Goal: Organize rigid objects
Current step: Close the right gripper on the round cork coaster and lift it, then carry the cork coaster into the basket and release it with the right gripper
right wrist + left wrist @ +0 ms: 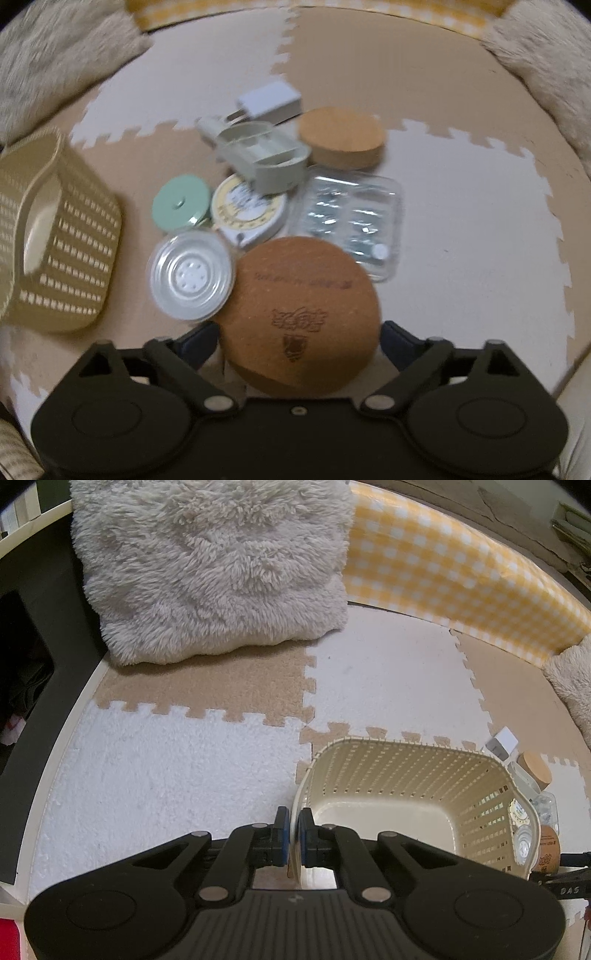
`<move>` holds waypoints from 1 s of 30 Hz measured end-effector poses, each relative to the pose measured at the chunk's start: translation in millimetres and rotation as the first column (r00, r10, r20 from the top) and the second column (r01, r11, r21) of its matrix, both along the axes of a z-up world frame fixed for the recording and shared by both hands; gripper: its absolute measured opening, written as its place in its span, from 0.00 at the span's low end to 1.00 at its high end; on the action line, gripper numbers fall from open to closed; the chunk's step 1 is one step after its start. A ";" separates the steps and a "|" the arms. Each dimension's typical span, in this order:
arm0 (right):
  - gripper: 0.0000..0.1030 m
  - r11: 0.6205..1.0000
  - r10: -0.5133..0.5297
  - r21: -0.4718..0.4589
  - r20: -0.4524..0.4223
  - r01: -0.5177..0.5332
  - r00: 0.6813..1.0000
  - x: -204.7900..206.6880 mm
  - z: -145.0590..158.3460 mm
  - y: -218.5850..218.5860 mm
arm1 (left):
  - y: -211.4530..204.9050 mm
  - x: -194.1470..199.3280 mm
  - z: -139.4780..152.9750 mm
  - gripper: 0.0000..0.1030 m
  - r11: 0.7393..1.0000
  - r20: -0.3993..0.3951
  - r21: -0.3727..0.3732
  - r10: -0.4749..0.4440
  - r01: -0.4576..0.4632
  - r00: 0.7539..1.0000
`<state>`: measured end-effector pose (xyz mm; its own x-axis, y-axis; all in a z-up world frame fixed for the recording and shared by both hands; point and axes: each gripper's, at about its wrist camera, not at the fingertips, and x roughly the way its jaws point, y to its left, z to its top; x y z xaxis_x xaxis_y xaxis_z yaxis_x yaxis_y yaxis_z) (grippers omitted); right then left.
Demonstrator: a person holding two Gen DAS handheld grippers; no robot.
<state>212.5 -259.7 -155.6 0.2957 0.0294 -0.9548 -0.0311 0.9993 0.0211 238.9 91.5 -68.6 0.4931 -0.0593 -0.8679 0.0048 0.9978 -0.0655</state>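
My left gripper [293, 825] is shut on the near rim of a cream plastic basket [413, 775], which is empty; the basket also shows at the left of the right wrist view [62, 236]. My right gripper [299, 339] is shut on a round cork coaster [301, 314] with a printed emblem, one finger on each side of it. Ahead on the foam mat lies a pile: a clear round lid [192, 275], a green round lid [181, 206], a yellow-rimmed disc [247, 210], a grey holder [266, 155], a cork lid [341, 138], a clear blister tray [351, 221], a white charger [269, 101].
Beige and white foam puzzle mats [184, 760] cover the floor. A fluffy cushion [210, 565] stands at the back left, a yellow checked cushion [461, 572] behind. Dark furniture [33, 646] is at the left. More fluffy cushions [546, 66] flank the right view.
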 end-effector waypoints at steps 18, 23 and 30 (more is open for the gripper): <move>0.97 0.983 -0.153 0.118 0.096 0.142 0.983 -7.5 35.5 -18.8 | -0.1 -0.4 -0.9 0.06 1.000 0.000 -0.002 0.000 0.000 1.000; 0.97 0.969 -0.183 0.203 0.213 0.139 0.960 -22.8 73.1 -12.1 | 1.5 0.1 -1.2 0.06 1.000 -0.001 -0.012 0.003 -0.003 1.000; 0.98 0.958 -0.076 0.284 0.371 -0.035 0.925 -22.1 121.3 40.0 | 4.4 2.1 -3.0 0.06 0.999 -0.017 -0.039 0.009 -0.010 1.000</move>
